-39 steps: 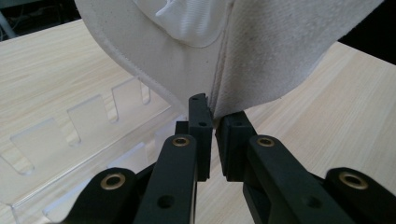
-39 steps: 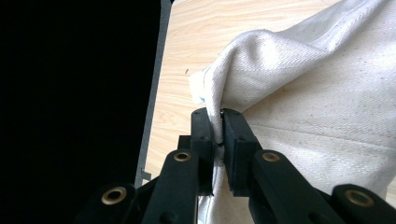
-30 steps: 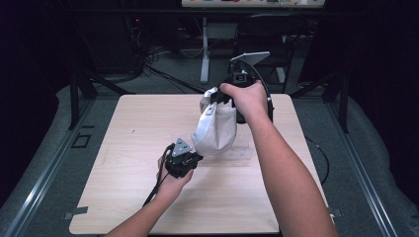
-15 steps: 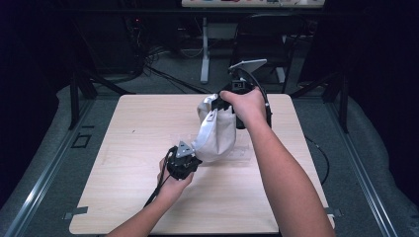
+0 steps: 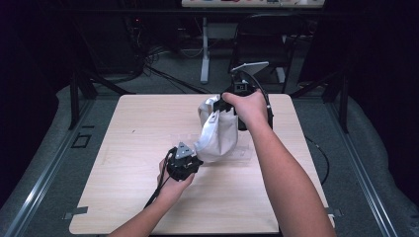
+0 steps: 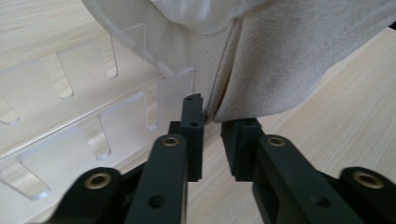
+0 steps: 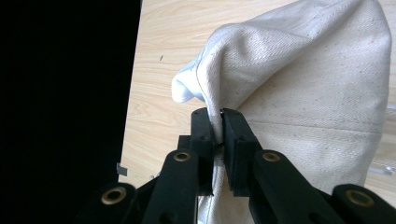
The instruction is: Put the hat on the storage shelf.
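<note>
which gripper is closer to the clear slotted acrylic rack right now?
Left. The left gripper sits right beside the acrylic rack, jaws just opened off the cloth bag. The right gripper is up top, clamped on the bag's rim.

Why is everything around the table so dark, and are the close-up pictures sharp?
High view: light falls on the wooden table alone, the room around is dim. Left gripper view: the clear acrylic rack and canvas bag look soft, the nearest jaws blurred. Right gripper view: the bag's weave is crisp, the left third black.
</note>
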